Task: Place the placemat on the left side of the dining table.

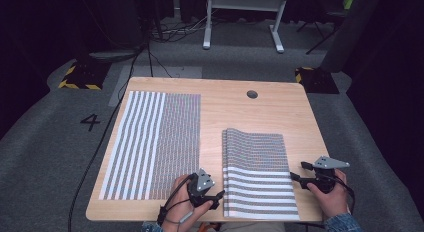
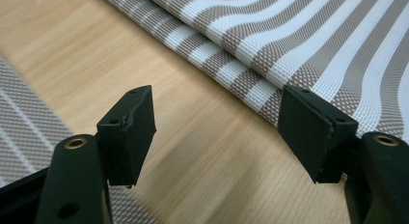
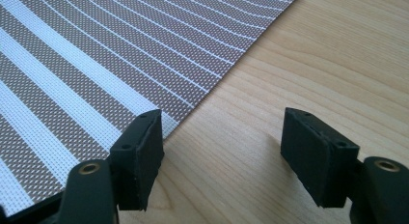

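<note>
Near front edge of light wooden table (image 1: 235, 107): folded brown-and-white striped woven mat (image 1: 257, 172) lies flat, second striped mat (image 1: 152, 142) spread at left. Left gripper (image 1: 216, 196) by fold's left edge, jaws apart, empty. Right gripper (image 1: 299, 172) at right edge, likewise (nothing held). Step: approach. Next: slide one jaw under top layer, pinch.

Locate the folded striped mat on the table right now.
In the high view, the folded striped mat lies on the right half of the table, near the front edge, between the left gripper and right gripper, right of the flat mat.
</note>
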`<state>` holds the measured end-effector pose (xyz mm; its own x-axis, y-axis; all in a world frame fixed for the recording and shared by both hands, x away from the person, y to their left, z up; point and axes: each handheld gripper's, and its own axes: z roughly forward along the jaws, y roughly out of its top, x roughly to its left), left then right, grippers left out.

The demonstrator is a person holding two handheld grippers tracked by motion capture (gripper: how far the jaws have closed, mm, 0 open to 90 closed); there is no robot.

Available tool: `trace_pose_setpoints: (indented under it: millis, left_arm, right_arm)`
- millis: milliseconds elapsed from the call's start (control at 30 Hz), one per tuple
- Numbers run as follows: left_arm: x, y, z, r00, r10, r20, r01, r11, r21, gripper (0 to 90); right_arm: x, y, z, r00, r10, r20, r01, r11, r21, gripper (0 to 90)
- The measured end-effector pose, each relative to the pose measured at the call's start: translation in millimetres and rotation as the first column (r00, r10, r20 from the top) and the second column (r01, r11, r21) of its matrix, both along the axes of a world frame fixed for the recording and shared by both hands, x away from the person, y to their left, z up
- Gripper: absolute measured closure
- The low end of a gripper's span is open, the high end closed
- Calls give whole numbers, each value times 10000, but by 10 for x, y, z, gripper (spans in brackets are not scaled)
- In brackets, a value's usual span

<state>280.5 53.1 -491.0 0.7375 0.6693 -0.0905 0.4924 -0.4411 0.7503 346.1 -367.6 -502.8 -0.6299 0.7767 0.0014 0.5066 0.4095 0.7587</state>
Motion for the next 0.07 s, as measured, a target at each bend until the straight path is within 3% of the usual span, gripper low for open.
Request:
trace_pose_setpoints:
  millis: [67]
  left_arm:
    - [-5, -27, -48, 10000, -19, -60, 20, 9999, 172, 298]
  right_arm:
    - [-1, 1, 0, 10000, -12, -3, 12, 10000, 21, 319]
